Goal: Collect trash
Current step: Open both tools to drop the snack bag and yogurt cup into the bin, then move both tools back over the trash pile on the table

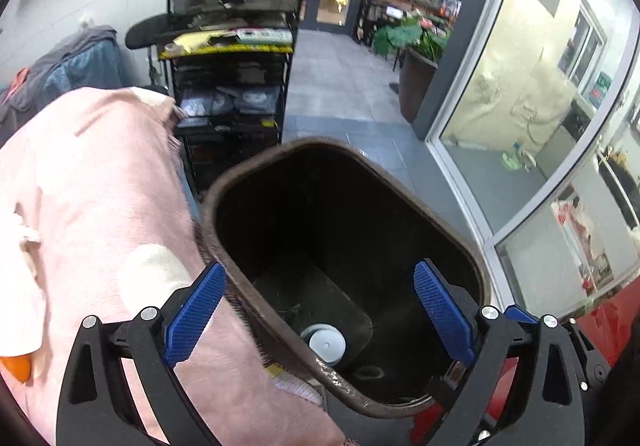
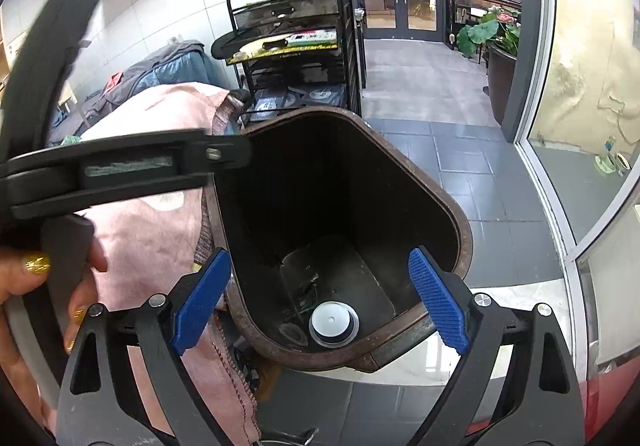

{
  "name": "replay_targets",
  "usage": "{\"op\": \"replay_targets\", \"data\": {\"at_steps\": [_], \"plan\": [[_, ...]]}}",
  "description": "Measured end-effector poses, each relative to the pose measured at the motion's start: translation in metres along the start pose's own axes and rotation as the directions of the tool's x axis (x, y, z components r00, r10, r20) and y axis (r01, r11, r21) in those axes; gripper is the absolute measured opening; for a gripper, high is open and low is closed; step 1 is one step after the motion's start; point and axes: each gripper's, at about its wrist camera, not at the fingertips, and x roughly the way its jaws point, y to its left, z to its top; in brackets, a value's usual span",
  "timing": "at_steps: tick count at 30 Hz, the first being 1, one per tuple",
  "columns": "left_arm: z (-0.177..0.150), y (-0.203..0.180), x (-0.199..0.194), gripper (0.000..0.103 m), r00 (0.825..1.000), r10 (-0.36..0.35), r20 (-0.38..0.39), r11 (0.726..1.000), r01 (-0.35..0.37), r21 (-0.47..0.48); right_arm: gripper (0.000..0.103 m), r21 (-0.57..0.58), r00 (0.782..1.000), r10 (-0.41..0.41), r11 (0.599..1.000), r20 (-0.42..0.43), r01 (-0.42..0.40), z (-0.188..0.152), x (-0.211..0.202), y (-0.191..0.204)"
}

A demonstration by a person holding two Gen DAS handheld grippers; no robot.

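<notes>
Both grippers, left [image 1: 320, 316] and right [image 2: 320, 302], jaws wide and empty over brown bin [image 1: 400, 185]; a low pass risks clipping its rim.

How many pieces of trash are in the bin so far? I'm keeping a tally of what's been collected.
1: a white-capped bottle lying on the floor of the brown bin, near its near wall. Dark scraps beside it are too dim to identify, so small bits may go uncounted.

Even indoor light fills the room, brightest off the white wall tiles [image 2: 160, 5] and glass partition [image 1: 520, 85]. The bin [image 1: 320, 226] interior sits in deep shadow. Fisheye bending curves both views' edges, corners vignetted black.
</notes>
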Motion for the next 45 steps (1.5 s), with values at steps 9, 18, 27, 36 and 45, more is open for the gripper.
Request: {"op": "replay_targets", "data": {"at_steps": [9, 18, 27, 36, 45], "plan": [[-0.012, 0.021, -0.066, 0.097, 0.984, 0.003, 0.176, 0.997, 0.012, -0.082, 0.089, 0.014, 0.998, 0.047, 0.999, 0.033, -0.047, 0.005, -0.004, 0.010], [-0.036, 0.048, -0.129, 0.097, 0.942, 0.059, 0.330, 0.990, -0.014, -0.137, 0.090, -0.022, 0.990, 0.108, 0.994, 0.093, -0.106, 0.009, -0.013, 0.034], [-0.061, 0.084, -0.162, 0.097, 0.919, 0.186, 0.347, 0.972, -0.119, -0.204, 0.090, -0.123, 0.968, 0.218, 0.971, 0.122, -0.203, 0.016, -0.018, 0.083], [-0.098, 0.137, -0.188, 0.097, 0.889, 0.321, 0.326, 0.930, -0.231, -0.286, 0.090, -0.240, 0.941, 0.329, 0.923, 0.085, -0.301, 0.015, -0.016, 0.150], [-0.143, 0.192, -0.216, 0.097, 0.846, 0.469, 0.254, 0.857, -0.367, -0.361, 0.090, -0.303, 0.907, 0.422, 0.865, 0.005, -0.400, 0.014, -0.011, 0.204]]}}
